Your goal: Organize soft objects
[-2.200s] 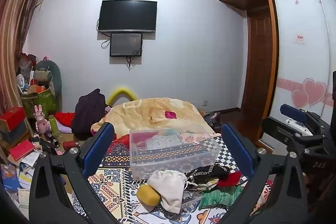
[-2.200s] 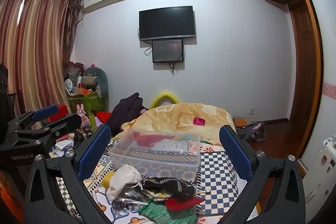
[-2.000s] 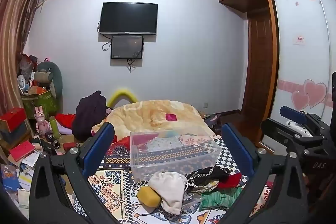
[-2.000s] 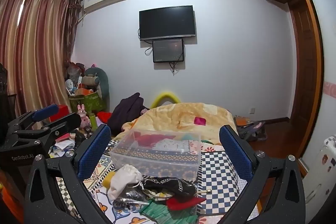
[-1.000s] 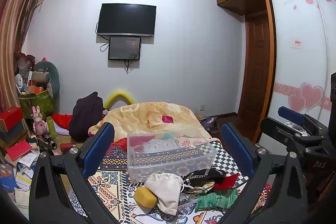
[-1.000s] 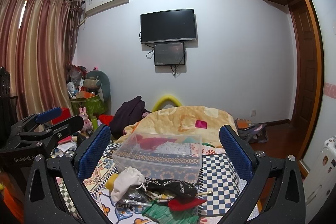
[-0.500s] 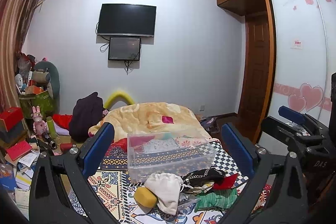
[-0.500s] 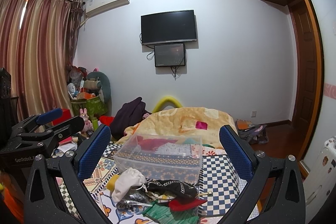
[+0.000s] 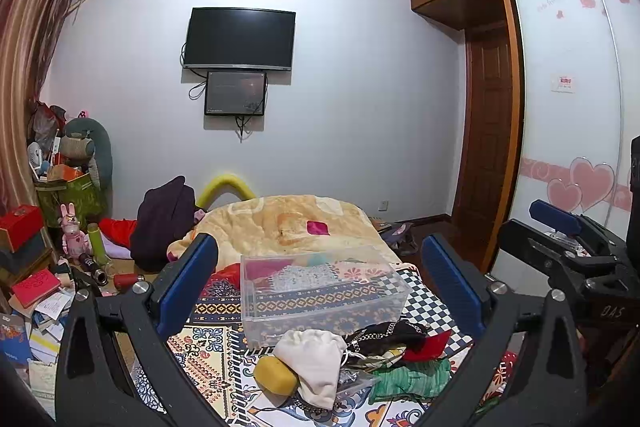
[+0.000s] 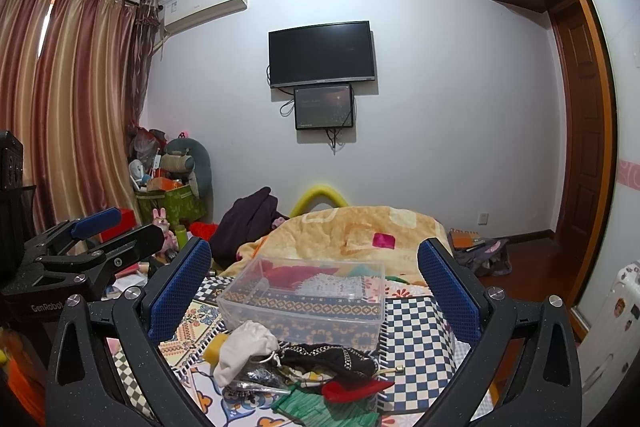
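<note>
A heap of soft things lies on the patterned bedspread: a white drawstring pouch [image 9: 316,359], a yellow sponge [image 9: 275,375], a black chain-trimmed cloth [image 9: 386,333], a red piece [image 9: 428,341] and a green cloth [image 9: 412,379]. Behind them stands a clear plastic box [image 9: 320,293]. The right wrist view shows the pouch [image 10: 244,345], black cloth [image 10: 332,357], red piece [image 10: 352,389], green cloth [image 10: 320,407] and box [image 10: 304,297]. My left gripper [image 9: 320,287] and right gripper [image 10: 314,289] are both open and empty, held above and short of the heap.
A yellow quilt [image 9: 288,223] covers the far bed, with a dark garment [image 9: 164,219] beside it. Books, boxes and toys [image 9: 36,267] crowd the floor at left. A wardrobe [image 9: 572,147] and door [image 9: 488,167] stand at right. Each gripper shows in the other's view.
Both views have risen slightly, so the box and heap sit a little lower in frame. Both grippers stay open; nothing on the bed has moved.
</note>
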